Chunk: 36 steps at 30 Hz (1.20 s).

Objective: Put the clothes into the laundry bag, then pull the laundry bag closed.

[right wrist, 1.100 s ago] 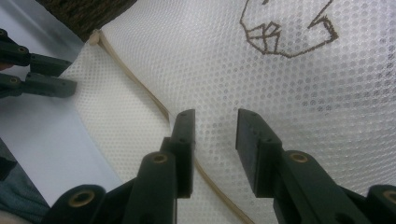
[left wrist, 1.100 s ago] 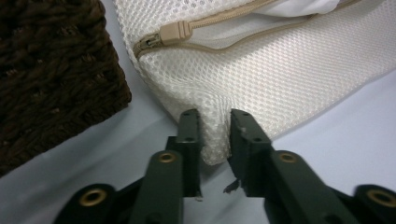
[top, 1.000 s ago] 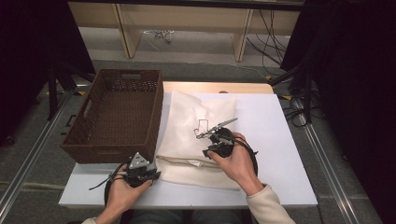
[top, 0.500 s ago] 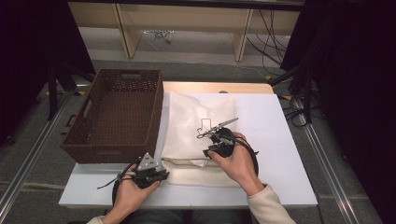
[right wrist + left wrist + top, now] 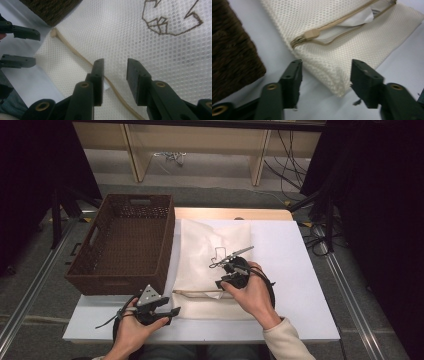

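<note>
Left hand-held gripper (image 5: 325, 82) is just opening wide around the cream mesh zippered laundry bag's (image 5: 210, 255) corner, while I'm hovering the right hand-held gripper (image 5: 115, 77), half-open, over it.

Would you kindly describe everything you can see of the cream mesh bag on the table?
The mesh bag is cream netted fabric with a dark line drawing on its top. It lies flat on the white table, beside the brown wicker basket. Its tan zipper is partly open, showing white cloth inside. The right gripper rests over it; the left gripper brackets its corner with open jaws.
</note>
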Available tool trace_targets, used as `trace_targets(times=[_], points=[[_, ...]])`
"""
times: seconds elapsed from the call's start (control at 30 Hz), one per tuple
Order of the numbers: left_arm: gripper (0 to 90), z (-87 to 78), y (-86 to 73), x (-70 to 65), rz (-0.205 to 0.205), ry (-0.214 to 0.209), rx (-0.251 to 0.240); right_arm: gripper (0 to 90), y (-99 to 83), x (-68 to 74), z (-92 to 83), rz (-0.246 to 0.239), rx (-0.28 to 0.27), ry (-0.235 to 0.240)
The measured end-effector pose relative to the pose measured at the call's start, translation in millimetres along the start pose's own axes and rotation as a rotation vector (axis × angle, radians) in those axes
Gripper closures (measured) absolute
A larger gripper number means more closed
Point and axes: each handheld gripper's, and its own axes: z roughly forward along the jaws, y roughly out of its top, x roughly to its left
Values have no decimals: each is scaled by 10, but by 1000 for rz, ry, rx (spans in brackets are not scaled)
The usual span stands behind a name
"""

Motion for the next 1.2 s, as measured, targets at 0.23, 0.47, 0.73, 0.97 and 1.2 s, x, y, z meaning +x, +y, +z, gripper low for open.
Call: trace_targets(times=[0.23, 0.47, 0.73, 0.97, 1.2], points=[[310, -75, 13, 10, -12, -19, -47, 676, 17, -39, -17, 28, -20, -1], [300, -77, 20, 3, 1, -13, -44, 672, 14, -58, -14, 20, -28, 3], [285, -51, 50, 35, 7, -6, -26, 672, 39, 36, 93, 33, -5, 33], [306, -10, 145, 21, 8, 8, -29, 693, 102, 125, 210, 40, 5, 81], [355, 14, 171, 60, 0, 7, -8, 709, 181, 261, 334, 36, 21, 128]])
